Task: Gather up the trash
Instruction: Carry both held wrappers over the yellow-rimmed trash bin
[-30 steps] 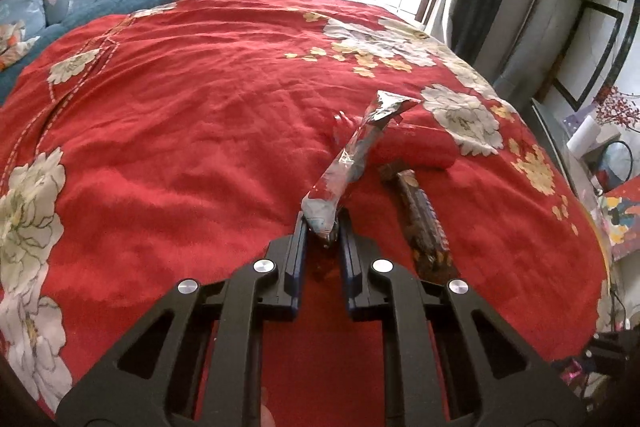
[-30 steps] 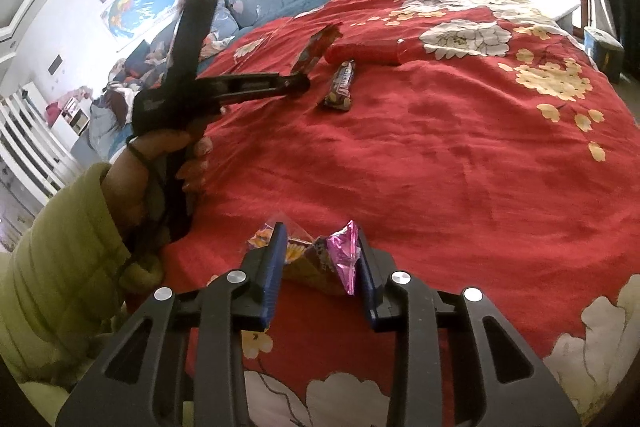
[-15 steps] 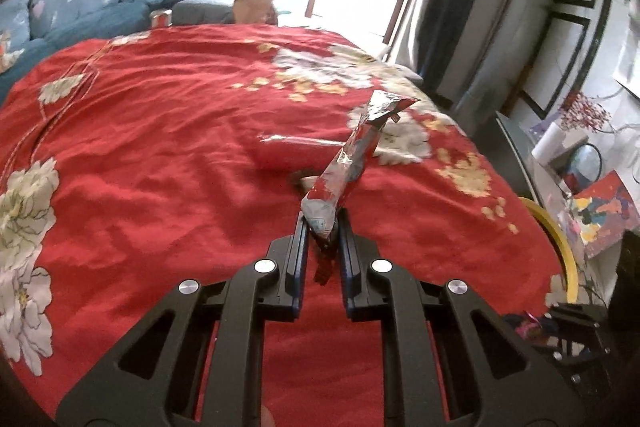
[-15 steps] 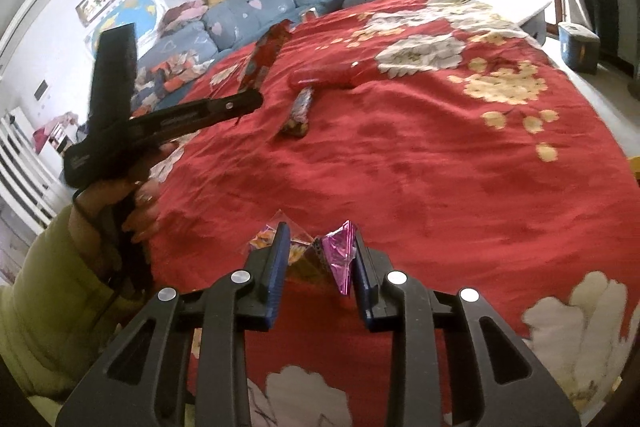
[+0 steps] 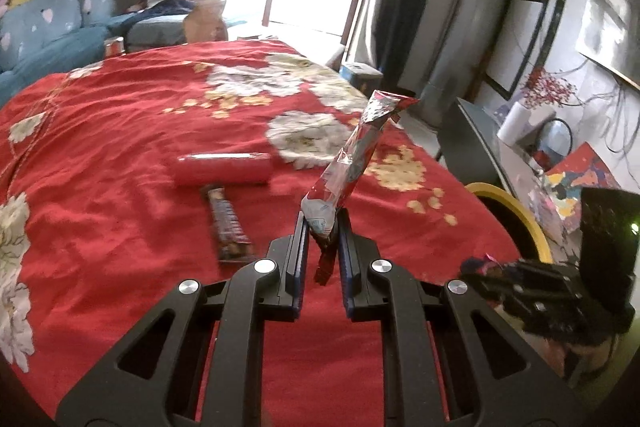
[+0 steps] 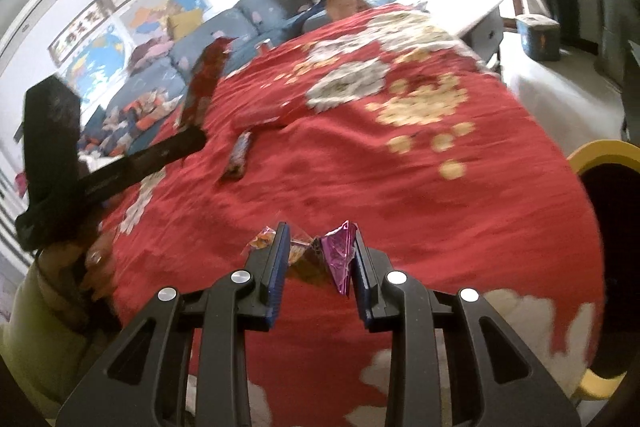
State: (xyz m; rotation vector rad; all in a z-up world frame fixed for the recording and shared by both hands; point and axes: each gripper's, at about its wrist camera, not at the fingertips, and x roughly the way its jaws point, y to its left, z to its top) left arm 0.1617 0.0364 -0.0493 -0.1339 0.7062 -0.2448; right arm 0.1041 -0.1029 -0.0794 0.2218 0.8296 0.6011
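Landmark: the red flowered bedspread (image 5: pixel 120 147) covers the bed, and every place below is told from it.
Left tongs (image 5: pixel 322 227): you have them pressed together on the lower end of a long red and silver wrapper (image 5: pixel 352 163); the wrapper stands up and leans away from the tongs, lifted clear above the bedspread. In the right wrist view the same tongs (image 6: pixel 196 139) show at the left, with the wrapper (image 6: pixel 204 79) sticking up from them.
Left hand (image 6: pixel 86 259): you grip the handle at the near left edge of the bedspread; a pale green sleeve (image 6: pixel 36 327) shows below it.
Brown bar wrapper (image 5: pixel 228 223): it lies flat on the bedspread, just left of the left tongs and not touched by them.
Red tube-shaped packet (image 5: pixel 224 169): it lies flat on the bedspread just beyond the brown bar wrapper, near its far end.
Right tongs (image 6: pixel 318 255): you have them pinching crumpled trash, a purple foil wrapper (image 6: pixel 340 251) on the right side and a clear and orange wrapper (image 6: pixel 298 251) on the left side, held over the near part of the bedspread.
Yellow-rimmed bin (image 6: pixel 608 187): it stands off the right edge of the bedspread, beside the bed, its opening dark.
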